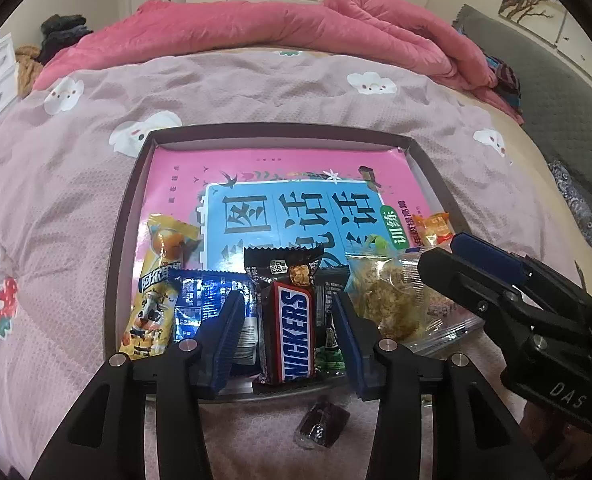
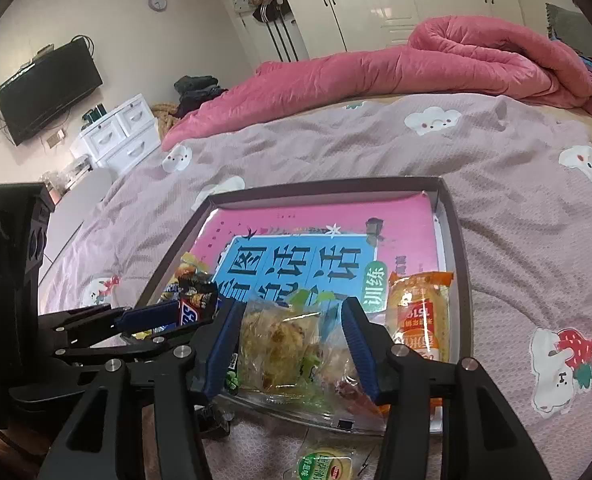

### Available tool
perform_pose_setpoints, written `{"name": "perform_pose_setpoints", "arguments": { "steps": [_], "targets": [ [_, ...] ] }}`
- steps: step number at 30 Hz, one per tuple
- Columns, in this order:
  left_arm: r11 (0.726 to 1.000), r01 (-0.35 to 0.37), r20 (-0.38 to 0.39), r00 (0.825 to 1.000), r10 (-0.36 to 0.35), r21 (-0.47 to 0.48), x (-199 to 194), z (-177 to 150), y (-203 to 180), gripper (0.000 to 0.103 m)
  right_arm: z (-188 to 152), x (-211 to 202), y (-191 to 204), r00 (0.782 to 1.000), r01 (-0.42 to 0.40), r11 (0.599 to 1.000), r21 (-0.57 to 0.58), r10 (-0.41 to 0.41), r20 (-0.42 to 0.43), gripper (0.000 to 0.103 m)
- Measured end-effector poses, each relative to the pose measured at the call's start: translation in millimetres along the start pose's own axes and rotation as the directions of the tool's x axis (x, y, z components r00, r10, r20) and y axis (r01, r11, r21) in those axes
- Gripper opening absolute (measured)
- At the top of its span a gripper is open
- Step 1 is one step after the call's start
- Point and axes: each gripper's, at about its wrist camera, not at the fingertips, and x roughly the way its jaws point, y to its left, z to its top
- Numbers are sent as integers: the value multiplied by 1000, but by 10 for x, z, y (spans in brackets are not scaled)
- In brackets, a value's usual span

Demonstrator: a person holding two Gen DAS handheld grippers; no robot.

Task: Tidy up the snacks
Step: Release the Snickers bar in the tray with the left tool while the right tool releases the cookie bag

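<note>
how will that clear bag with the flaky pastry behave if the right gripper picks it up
The clear pastry bag looks thin and crinkled, so it would probably sag and flop. Its glossy film may slip between the right gripper pads. The flaky pastry inside looks crumbly, so a hard squeeze would likely crush it.

Snickers wrapper [image 1: 293, 332]: glossy plastic | bedspread [image 1: 75, 200]: matt textured cloth | tray [image 1: 135, 184]: matt

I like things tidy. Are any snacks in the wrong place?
Yes. A small dark wrapped sweet and a yellow-green packet lie on the bedspread, outside the tray where the other snacks sit.
</note>
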Motion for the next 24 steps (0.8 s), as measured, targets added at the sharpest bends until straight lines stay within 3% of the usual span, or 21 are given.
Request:
{"name": "perform_pose_setpoints", "arguments": {
  "steps": [16, 24],
  "targets": [
    [1000, 5, 40, 999, -4, -8, -161, 33, -6, 70, 17, -125, -27, 999, 33, 999, 8, -34, 41, 64],
    [1000, 1, 65, 998, 0, -15, -294, 35, 39, 72, 41, -273, -77, 996, 22, 999, 29, -24, 90, 68]
  ]
}}
